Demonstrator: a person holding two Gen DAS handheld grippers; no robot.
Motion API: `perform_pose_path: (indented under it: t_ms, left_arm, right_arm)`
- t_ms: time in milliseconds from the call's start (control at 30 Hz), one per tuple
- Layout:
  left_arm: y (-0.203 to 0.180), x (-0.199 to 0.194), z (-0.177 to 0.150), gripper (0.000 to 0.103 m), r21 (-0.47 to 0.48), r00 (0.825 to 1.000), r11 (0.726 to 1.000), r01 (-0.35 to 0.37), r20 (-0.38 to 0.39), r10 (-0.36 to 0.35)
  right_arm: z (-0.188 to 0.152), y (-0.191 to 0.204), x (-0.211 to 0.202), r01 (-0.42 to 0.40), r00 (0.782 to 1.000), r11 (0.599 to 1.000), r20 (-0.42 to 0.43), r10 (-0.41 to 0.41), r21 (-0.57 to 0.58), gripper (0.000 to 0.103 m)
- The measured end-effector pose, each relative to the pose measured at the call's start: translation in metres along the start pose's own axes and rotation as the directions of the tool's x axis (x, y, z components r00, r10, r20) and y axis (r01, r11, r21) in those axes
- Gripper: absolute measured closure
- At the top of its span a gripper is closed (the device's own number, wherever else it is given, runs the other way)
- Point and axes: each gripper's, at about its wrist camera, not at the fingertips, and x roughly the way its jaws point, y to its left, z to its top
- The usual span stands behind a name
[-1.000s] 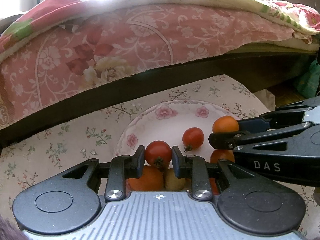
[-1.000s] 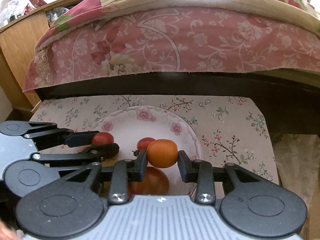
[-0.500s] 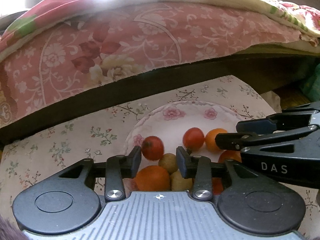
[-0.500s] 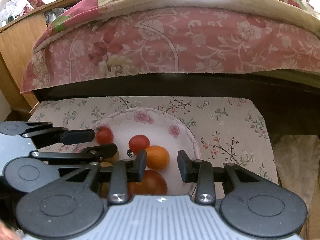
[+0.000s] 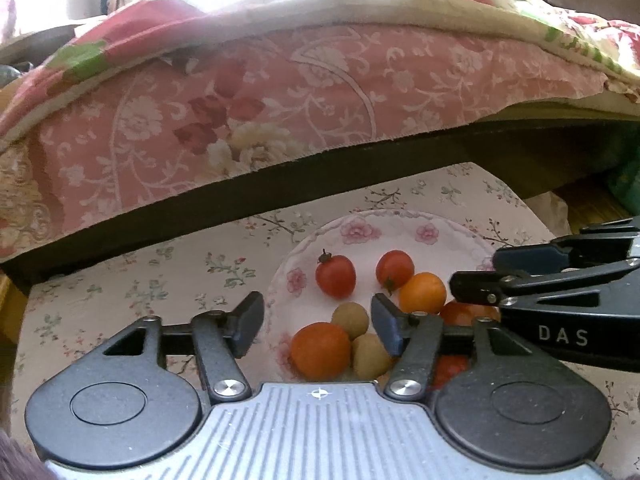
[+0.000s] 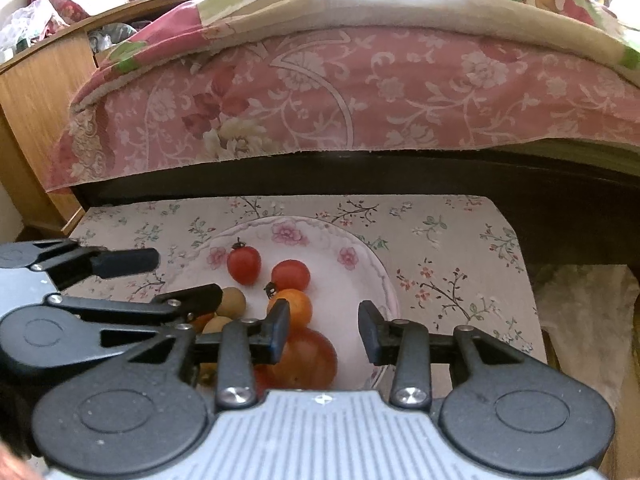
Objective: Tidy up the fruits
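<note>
Floral cloth-covered table [image 6: 440,248] beside a bed, and the fruits all sit on the plate [image 5: 400,224] near its front edge. Left gripper [image 5: 318,320] gapes wide and empty above the orange fruit [image 5: 320,350]; right gripper [image 6: 324,332] likewise spread, holding nothing, the big tomato [image 6: 310,358] just beneath its left finger.

On the one plate [image 5: 452,227] lie two cherry tomatoes [image 5: 335,276], two small tan fruits [image 5: 350,320], and at least three orange ones [image 5: 422,293].

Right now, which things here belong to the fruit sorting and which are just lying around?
Belongs to the job:
floral plate
two red cherry tomatoes
small orange fruit
two tan round fruits
large tomato

Just lying about:
pink floral bedspread
flowered tablecloth
wooden cabinet
</note>
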Motion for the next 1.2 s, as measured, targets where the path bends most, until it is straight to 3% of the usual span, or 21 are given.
perform_pose_path:
  t_ms: [300,1000,1100,1200]
  left_arm:
    - [-0.001,-0.025,-0.011,0.016,-0.021,0.999,0.999,-0.038,0.033,0.039]
    - [-0.008,-0.075,-0.04,0.012,-0.033,0.994,0.995,-0.096,0.055,0.097]
    - [-0.012,-0.082,-0.045,0.001,-0.027,0.99,0.991,-0.13,0.054,0.131]
    - [-0.016,-0.09,-0.051,0.0,-0.012,0.988,0.991,-0.134,0.069,0.135]
  right_arm:
    - [-0.012,0.008,-0.027,0.016,1.0,1.0,0.022,-0.015,-0.009,0.06]
    - [-0.055,0.02,-0.08,0.015,0.999,1.0,0.036,-0.015,0.018,0.056]
    - [-0.059,0.021,-0.087,0.015,0.999,1.0,0.038,-0.016,0.023,0.056]
    - [-0.063,0.022,-0.093,0.01,0.999,0.999,0.041,-0.012,0.031,0.056]
